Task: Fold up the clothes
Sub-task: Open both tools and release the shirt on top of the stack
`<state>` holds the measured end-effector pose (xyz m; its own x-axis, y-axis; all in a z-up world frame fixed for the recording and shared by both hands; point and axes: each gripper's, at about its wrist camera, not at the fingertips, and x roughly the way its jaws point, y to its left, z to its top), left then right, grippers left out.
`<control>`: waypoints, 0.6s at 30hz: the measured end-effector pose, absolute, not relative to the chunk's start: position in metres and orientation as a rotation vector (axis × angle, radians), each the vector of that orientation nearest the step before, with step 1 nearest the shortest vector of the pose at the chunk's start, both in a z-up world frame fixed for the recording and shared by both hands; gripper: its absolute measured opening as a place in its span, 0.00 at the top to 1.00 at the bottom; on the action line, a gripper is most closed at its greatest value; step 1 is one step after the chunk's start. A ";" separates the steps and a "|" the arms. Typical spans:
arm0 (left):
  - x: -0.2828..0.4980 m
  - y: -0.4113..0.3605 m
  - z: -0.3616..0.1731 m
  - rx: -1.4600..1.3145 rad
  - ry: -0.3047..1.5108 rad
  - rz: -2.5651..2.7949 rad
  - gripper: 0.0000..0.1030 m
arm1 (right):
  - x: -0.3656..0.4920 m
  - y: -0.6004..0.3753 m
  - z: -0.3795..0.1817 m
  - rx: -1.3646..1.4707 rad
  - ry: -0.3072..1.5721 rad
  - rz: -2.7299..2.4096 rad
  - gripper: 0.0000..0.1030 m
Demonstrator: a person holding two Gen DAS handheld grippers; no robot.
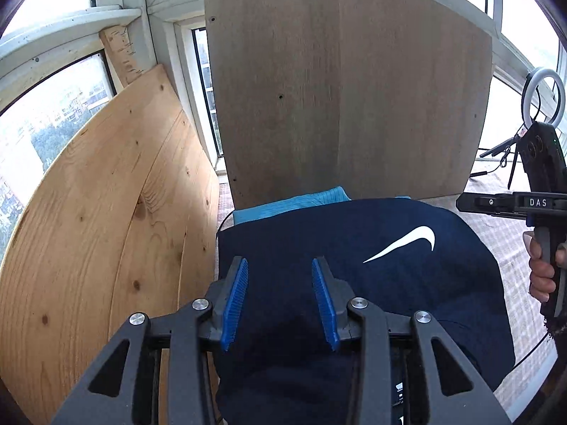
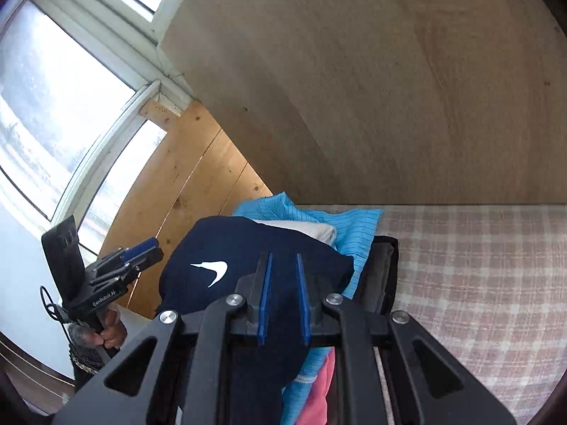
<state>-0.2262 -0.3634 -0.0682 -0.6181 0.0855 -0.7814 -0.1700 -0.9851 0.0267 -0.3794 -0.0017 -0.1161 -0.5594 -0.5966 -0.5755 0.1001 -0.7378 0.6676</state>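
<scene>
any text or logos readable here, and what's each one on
"DAS": right gripper, on its body.
"GenRobot AI": left gripper, on its side; first letter unclear.
White swoosh logo, no words: navy garment.
Small white label at the frame's bottom, below the left gripper: too small to read.

Your left wrist view looks down close over the navy garment [image 1: 354, 265]; your right wrist view tilts across it [image 2: 248, 265] from the opposite side, sharing that pile

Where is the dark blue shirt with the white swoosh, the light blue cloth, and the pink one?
Navy shirt [image 1: 319, 248]: left wrist view, on its front.
Light blue cloth [image 2: 319, 212]: right wrist view, on its striped top.
Pink garment [image 2: 319, 396]: right wrist view, on its visible fold.
</scene>
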 end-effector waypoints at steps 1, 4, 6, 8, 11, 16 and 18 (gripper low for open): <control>-0.226 -0.363 -0.074 -1.312 0.154 2.683 0.65 | -0.384 0.001 -0.123 1.199 -0.838 -2.303 0.87; -0.228 -0.367 -0.093 -1.369 0.151 2.668 0.63 | -0.399 -0.001 -0.142 1.274 -0.869 -2.230 0.86; -0.228 -0.370 -0.099 -1.380 0.121 2.666 0.63 | -0.402 -0.003 -0.145 1.218 -0.935 -2.148 0.86; -0.228 -0.371 -0.098 -1.376 0.111 2.668 0.63 | -0.401 -0.012 -0.135 1.140 -0.920 -2.107 0.89; -0.230 -0.371 -0.098 -1.375 0.127 2.672 0.61 | -0.396 -0.025 -0.104 1.042 -0.730 -2.249 0.96; -0.230 -0.372 -0.104 -1.377 0.106 2.666 0.58 | -0.406 -0.018 -0.104 1.166 -0.521 -2.509 0.98; -0.228 -0.375 -0.096 -1.362 0.086 2.679 0.58 | -0.404 -0.012 -0.107 1.181 -0.544 -2.528 0.96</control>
